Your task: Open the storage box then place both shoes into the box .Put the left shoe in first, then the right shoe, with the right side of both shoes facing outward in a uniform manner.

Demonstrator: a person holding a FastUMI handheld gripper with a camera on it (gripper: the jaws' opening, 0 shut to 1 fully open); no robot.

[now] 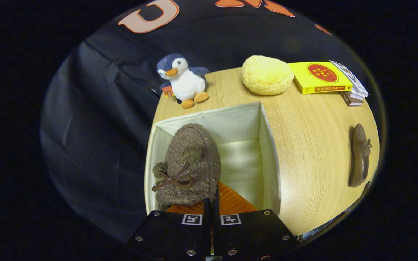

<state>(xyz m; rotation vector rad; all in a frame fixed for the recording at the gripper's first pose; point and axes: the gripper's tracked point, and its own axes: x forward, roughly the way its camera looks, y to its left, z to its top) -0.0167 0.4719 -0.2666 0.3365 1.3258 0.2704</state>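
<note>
A fuzzy brown shoe (pixel 194 163) with pom-poms and a brown ribbon bow hangs inside the open white storage box (pixel 268 145). Its toe points away from me and its orange ribbed sole (pixel 230 203) faces right. My gripper (pixel 212 209) is shut on the shoe's heel end, the two fingers almost touching. The shoe lies against the box's left wall, and the right half of the box floor is bare. The second brown shoe (pixel 360 156) lies on the wooden table (pixel 314 137), well to the right of the box.
Beyond the box a plush penguin (pixel 183 79) stands at the table's far edge. To its right are a yellow bun-shaped cushion (pixel 266 75) and a yellow book (pixel 319 77) on a small stack. Black cloth hangs left of the table.
</note>
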